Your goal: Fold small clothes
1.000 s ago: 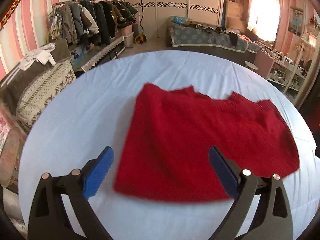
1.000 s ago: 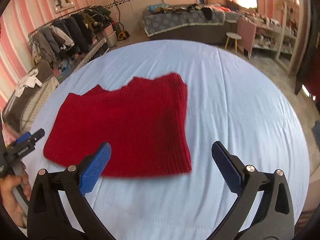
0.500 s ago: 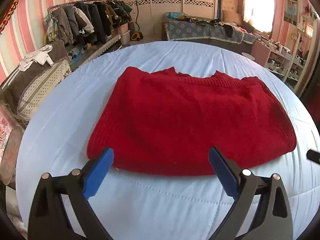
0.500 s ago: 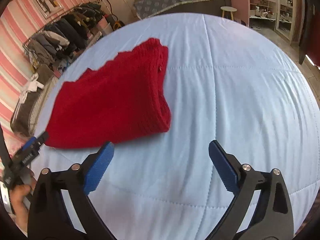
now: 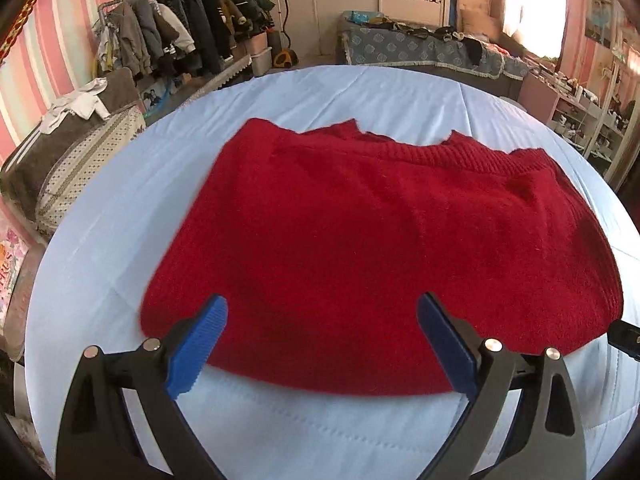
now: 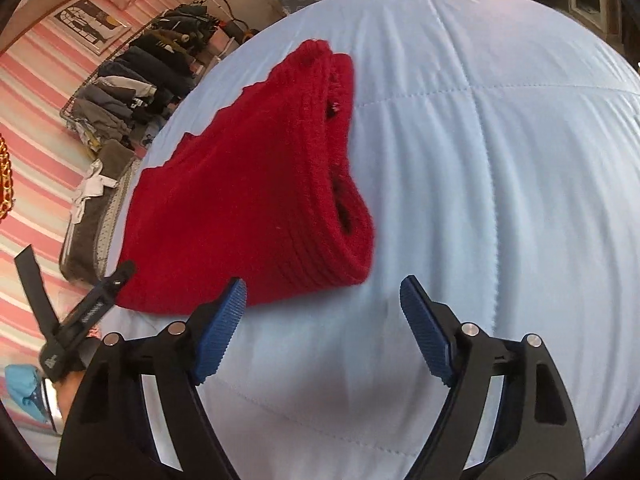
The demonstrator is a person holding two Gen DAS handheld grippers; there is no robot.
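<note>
Red knit, a folded sweater (image 5: 380, 240), is lying flat on the pale blue quilted bedspread (image 5: 320, 432), its ribbed edge running along the far side in the left wrist view and its thick rolled fold facing the right gripper (image 6: 322, 326) in the right wrist view. The left gripper (image 5: 322, 344) is hovering over the sweater's near edge with its blue pads (image 5: 196, 348) spread wide, the cloth showing between them but not pinched. The right gripper is pointing down at bare bedspread just beside the sweater's near corner; its jaws have just been closing, yet they are standing apart with nothing between them but bedding. In the right wrist view the left gripper is showing at the lower left, held by a hand (image 6: 70, 388). Beyond the bed, a clothes rack (image 5: 180, 32) is standing against a pink striped wall (image 5: 36, 52).
</note>
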